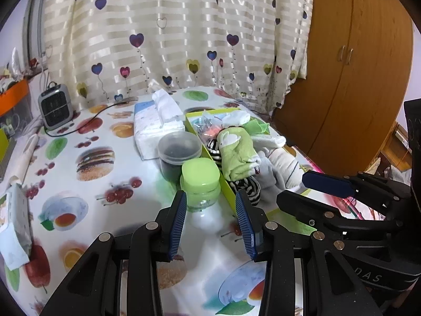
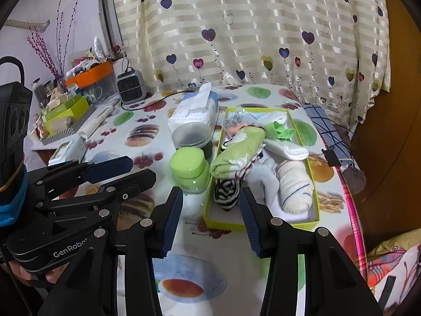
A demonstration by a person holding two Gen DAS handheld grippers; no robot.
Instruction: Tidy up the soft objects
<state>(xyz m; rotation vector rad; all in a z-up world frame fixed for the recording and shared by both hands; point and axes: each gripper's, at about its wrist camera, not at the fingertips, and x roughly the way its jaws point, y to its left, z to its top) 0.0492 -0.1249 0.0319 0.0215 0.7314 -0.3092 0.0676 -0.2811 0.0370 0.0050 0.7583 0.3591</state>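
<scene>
Both grippers hover side by side over the fruit-print tablecloth (image 1: pixel 86 142), and neither has anything in it. The left gripper (image 1: pixel 211 205) shows its blue ribbed pads (image 1: pixel 177 226) standing apart with only tablecloth between them; the right gripper (image 2: pixel 210 201) is the same story, jaws parted and empty.

Straight ahead sits the lime-green box (image 2: pixel 263 226), shallow and open-topped, and that is where the soft things are. A green rolled sock (image 2: pixel 236 151) with a white patch lies tilted across the middle of the pile. A black-and-white striped sock (image 2: pixel 226 191) pokes out beneath it at the near end, just in front of the right gripper's tips. A cream rolled sock (image 2: pixel 296 188) with thin dark lines lies along the box's right side, and a white folded sock (image 2: pixel 286 147) rests behind it. At the far end, some crinkly plastic packets are too jumbled to make out.

Just left of the box stands a green-lidded jar (image 1: pixel 200 181), touching or nearly touching its wall. Behind that is a clear lidded tub (image 1: pixel 179 152) with dark contents, then a tissue pack (image 1: pixel 155 126) with a sheet sticking up. A small grey heater (image 1: pixel 54 109) stands far back by the heart-print curtain (image 1: pixel 184 31).
</scene>
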